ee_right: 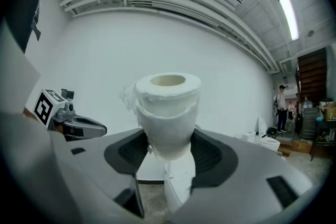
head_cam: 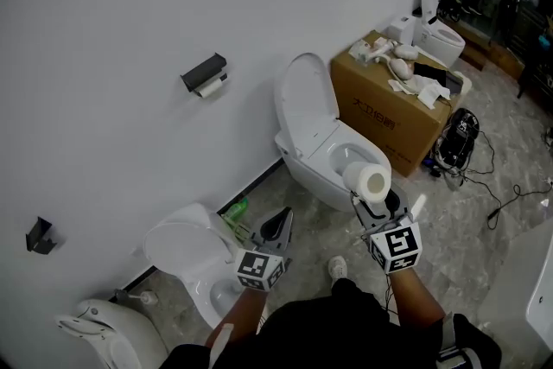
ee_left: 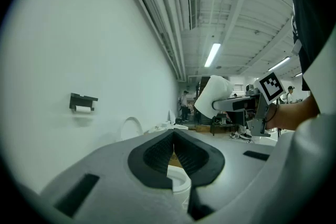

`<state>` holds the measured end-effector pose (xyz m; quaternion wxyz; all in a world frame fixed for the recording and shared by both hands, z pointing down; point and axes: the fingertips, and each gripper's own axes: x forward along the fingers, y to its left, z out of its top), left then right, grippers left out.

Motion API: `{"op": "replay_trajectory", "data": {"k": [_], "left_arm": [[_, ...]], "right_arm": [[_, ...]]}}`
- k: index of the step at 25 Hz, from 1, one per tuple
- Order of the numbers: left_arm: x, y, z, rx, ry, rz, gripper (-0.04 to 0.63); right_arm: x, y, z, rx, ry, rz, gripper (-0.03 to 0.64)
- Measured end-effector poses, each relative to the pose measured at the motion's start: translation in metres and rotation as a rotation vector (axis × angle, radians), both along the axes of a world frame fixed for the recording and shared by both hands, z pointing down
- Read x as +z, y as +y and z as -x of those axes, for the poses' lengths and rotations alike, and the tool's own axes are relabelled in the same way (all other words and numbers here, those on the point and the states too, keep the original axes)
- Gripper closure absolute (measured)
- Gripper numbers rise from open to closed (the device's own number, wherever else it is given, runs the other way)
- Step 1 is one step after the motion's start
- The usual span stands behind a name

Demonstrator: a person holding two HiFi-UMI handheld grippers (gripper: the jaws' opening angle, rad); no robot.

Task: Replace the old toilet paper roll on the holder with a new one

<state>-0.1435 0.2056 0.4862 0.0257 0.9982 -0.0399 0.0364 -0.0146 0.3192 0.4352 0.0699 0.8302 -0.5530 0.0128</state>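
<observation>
Right hand-held gripper (head_cam: 373, 203) clamping toilet paper roll (head_cam: 367, 180), left hand-held gripper (head_cam: 282, 222) closed, empty, cardboard box (head_cam: 373, 95) print seemingly Chinese

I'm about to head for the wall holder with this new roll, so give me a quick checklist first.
1. New roll held in right gripper: ok.
2. Left gripper free for the old roll: ok, shut, empty.
3. Old roll off the holder: not ok, still mounted.
4. Holder within reach: not ok, probably too far.
5. Footing past the open toilet: cannot tell.
</observation>
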Motion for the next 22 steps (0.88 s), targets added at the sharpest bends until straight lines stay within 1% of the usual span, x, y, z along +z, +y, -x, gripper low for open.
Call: {"op": "replay_trajectory", "data": {"k": [4,9,14,22], "left_arm": [[0.000,-0.029,-0.024,-0.063,-0.017,-0.006,0.589],[-0.004,-0.057,-0.056,-0.131,-0.016,-0.002,0.589],[-0.005,-0.074,-0.088,-0.174,-0.020,0.002,0.589],[0.003,-0.092,-0.120,-0.265,-0.043,0.003,0.589]], "right_arm": [[0.002,-0.027,-0.032,-0.036,-0.009,0.014,0.373],[0.002,-0.059,-0.068,-0.098,-0.007,0.028,0.373],[0.006,-0.087,-0.102,-0.152,-0.014,0.038,0.373],[0.014,-0.119,-0.147,-0.242,-0.026,0.038,0.373]]}}
